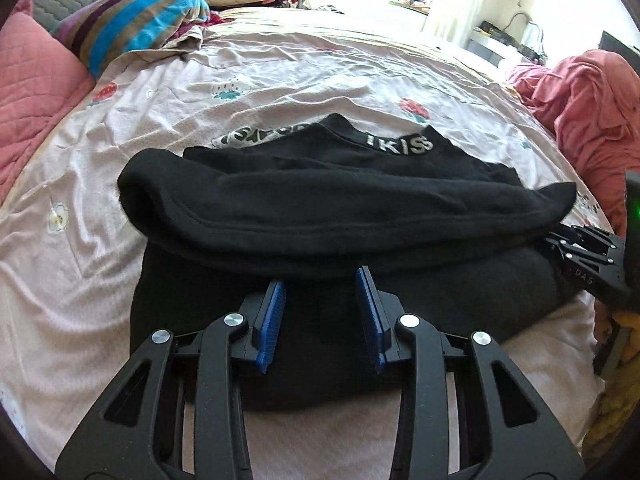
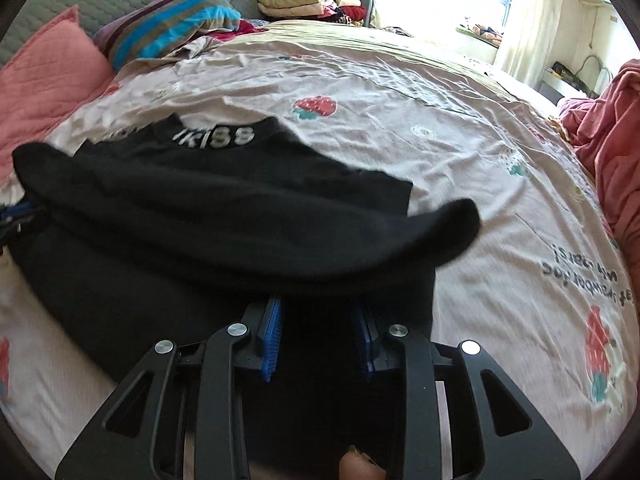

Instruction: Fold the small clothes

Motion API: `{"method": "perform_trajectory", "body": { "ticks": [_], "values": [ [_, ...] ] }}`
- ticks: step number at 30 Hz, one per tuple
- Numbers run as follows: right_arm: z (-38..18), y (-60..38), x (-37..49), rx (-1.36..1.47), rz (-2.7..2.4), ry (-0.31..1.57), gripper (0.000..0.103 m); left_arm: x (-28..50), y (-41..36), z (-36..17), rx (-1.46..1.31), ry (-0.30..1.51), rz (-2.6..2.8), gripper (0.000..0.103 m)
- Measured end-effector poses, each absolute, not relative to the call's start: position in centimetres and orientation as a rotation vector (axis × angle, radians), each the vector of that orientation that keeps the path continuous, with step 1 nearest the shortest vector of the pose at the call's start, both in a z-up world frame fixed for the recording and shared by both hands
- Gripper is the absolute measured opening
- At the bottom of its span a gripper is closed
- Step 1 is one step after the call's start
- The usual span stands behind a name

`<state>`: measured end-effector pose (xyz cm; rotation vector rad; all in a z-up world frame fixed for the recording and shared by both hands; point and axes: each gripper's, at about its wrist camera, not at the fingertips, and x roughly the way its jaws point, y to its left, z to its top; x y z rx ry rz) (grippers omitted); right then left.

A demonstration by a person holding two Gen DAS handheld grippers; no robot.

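I am holding both grippers, left gripper (image 1: 320, 292) and right gripper (image 2: 318, 316), part-open with nothing visibly pinched; the black garment (image 1: 320, 200) is lying just ahead, its rolled fold risking sliding open.
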<state>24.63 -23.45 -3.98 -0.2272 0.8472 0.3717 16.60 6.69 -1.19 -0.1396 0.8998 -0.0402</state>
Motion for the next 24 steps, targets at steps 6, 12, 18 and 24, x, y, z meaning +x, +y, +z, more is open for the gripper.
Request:
{"method": "perform_trajectory", "body": {
  "ticks": [6,12,18,24],
  "values": [
    [-3.6,-22.6,28.6,-0.179,0.345,0.858,0.029,19.6,7.8,-0.9,-0.17,0.9,-0.016,0.035],
    [-3.4,-23.5,31.5,-0.108,0.274,0.86,0.028,21.8,10.5,1.0,-0.275,0.815,0.03,0.037],
    [-2.7,-25.7,31.5,-0.068,0.216,0.812,0.031,20.6,13.7,1.1,-0.318,0.758,0.1,0.047],
    [-2.8,-27.9,31.8,-0.059,0.144,0.814,0.055,21.3,16.0,-0.5,-0.368,0.833,0.131,0.056]
  ]
}}
